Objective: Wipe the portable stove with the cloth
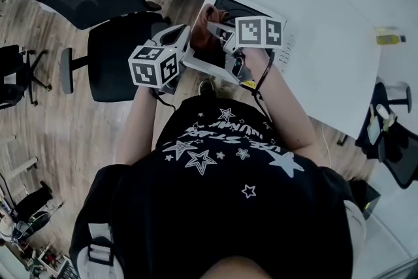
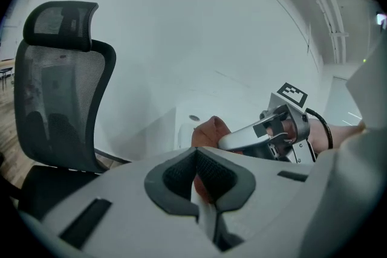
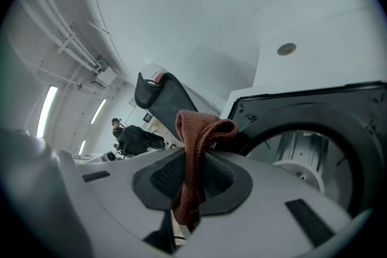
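The portable stove (image 1: 282,49) sits at the near edge of the white table (image 1: 326,16); its black top and round burner (image 3: 314,148) fill the right of the right gripper view. A brown cloth (image 1: 204,32) is bunched between the two grippers, held in the air by the stove's left end. My right gripper (image 1: 214,29) is shut on the cloth (image 3: 195,148), which loops over its pads. My left gripper (image 1: 192,42) is also shut on the cloth (image 2: 208,133), a strip of which runs down between its pads. The right gripper (image 2: 281,130) shows just beyond it.
A black mesh office chair (image 1: 104,23) stands on the wooden floor to my left, close to the left gripper (image 2: 60,87). A small yellow bottle (image 1: 390,39) lies at the table's far right. Another chair (image 1: 395,140) stands at the right. A seated person (image 3: 130,139) is far off.
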{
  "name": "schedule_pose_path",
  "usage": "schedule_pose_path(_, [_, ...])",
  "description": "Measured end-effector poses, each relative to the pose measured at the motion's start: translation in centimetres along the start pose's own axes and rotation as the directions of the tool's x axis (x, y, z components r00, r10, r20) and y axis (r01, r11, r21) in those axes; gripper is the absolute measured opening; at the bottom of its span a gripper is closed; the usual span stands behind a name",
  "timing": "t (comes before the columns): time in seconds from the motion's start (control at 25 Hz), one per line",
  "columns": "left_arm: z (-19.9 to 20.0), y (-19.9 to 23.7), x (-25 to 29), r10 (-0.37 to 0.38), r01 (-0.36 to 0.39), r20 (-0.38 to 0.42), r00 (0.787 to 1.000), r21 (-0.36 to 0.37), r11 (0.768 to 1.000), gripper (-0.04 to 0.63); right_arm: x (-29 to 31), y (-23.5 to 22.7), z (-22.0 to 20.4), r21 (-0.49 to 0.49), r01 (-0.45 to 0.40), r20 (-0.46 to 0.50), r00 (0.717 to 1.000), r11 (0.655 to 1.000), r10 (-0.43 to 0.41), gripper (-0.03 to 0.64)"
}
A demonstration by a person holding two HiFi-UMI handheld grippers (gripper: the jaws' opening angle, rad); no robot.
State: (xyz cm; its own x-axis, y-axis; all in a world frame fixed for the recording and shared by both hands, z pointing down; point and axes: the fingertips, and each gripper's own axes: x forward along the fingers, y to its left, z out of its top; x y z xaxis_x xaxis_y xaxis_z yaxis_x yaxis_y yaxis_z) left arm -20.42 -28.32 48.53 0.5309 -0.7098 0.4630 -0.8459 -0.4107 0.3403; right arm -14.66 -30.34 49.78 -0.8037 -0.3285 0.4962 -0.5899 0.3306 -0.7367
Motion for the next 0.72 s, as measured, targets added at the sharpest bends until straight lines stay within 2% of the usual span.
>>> schedule_pose_path(0.32, [-1.0, -4.4, 0.3, -0.013, 0.013, -0.008, 1.0, 0.001, 1.0, 0.008, -5.0, -2.9, -1.8, 0.048, 0.024, 0.024, 0.999, 0.999, -0.025, 0.055])
schedule_pose_path(0.72, [-1.7, -9.4, 0.9, -0.026, 0.027, -0.012, 1.0, 0.018, 0.999, 0.008, -10.6, -5.6, -2.9, 0.064, 0.047, 0.047, 0.998, 0.997, -0.05, 0.055])
